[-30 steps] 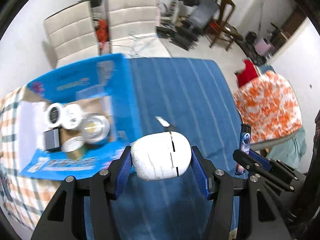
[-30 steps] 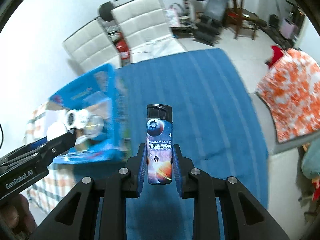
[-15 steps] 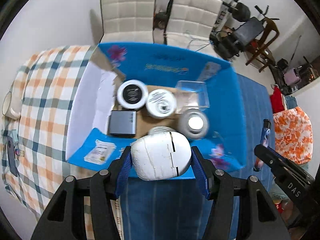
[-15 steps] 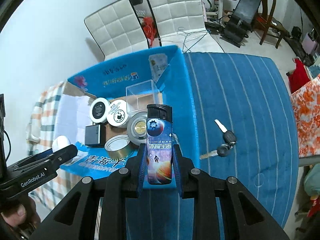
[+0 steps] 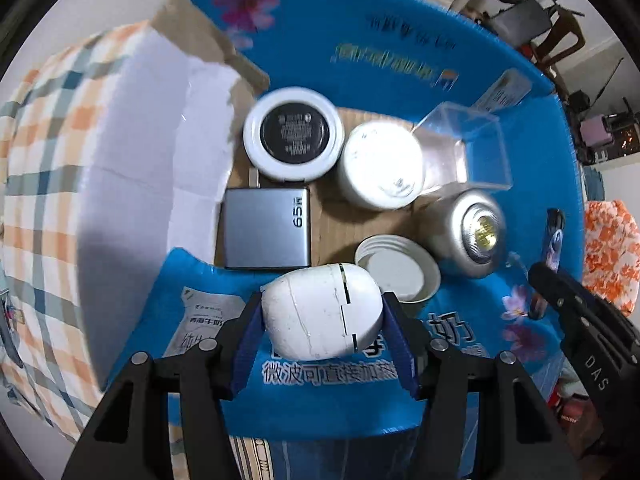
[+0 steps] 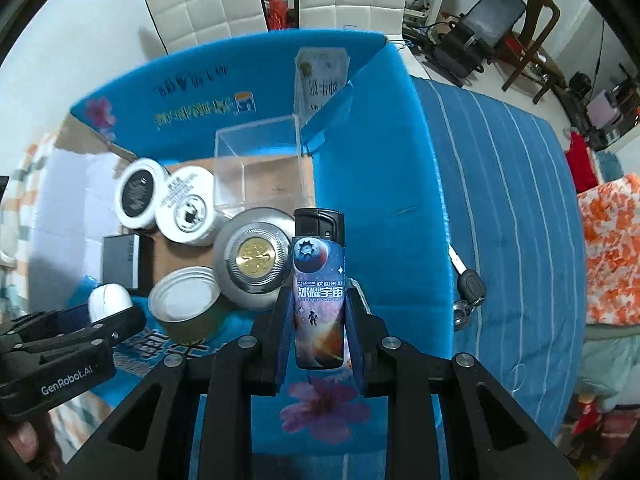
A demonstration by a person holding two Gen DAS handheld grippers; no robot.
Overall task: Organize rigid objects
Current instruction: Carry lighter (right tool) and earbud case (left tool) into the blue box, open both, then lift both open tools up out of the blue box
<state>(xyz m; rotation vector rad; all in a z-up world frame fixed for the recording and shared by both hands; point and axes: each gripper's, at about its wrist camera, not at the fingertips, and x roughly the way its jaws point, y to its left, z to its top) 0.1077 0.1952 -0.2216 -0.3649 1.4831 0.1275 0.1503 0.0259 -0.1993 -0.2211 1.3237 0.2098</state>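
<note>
On my left gripper (image 5: pixel 322 316) the two blue-padded fingers (image 5: pixel 248 334) are clamped on either side of a white rounded case (image 5: pixel 322 312), which sits squarely between the tips and fills the gap. Past those fingertips I look straight down into an open blue box (image 5: pixel 384 56) with a cardboard floor. Just beyond the left finger lies a grey charger block (image 5: pixel 266 232), and farther out a round white jar with a black label (image 5: pixel 294 134). Straight ahead of the case and a little right is a white tub (image 5: pixel 380 164), with a shallow white lid (image 5: pixel 396 274) just beyond the right finger. Farther right are a clear plastic cube (image 5: pixel 466 148) and a silver tin with a gold centre (image 5: pixel 474 236). A checked cloth (image 5: pixel 40 184) lies far left of the fingers. On my right gripper (image 6: pixel 320 320) the fingers press the two sides of a lighter (image 6: pixel 320 288) printed with a space scene; it stands upright between them, its black cap sticking out past the tips. It hangs over the box's near right corner, with the silver tin just left of the left finger. Well right of the right finger, outside the box wall, a car key (image 6: pixel 468 288) lies on a blue striped cloth (image 6: pixel 516 208). The other gripper, holding the white case, shows at the far left edge of this view.
</note>
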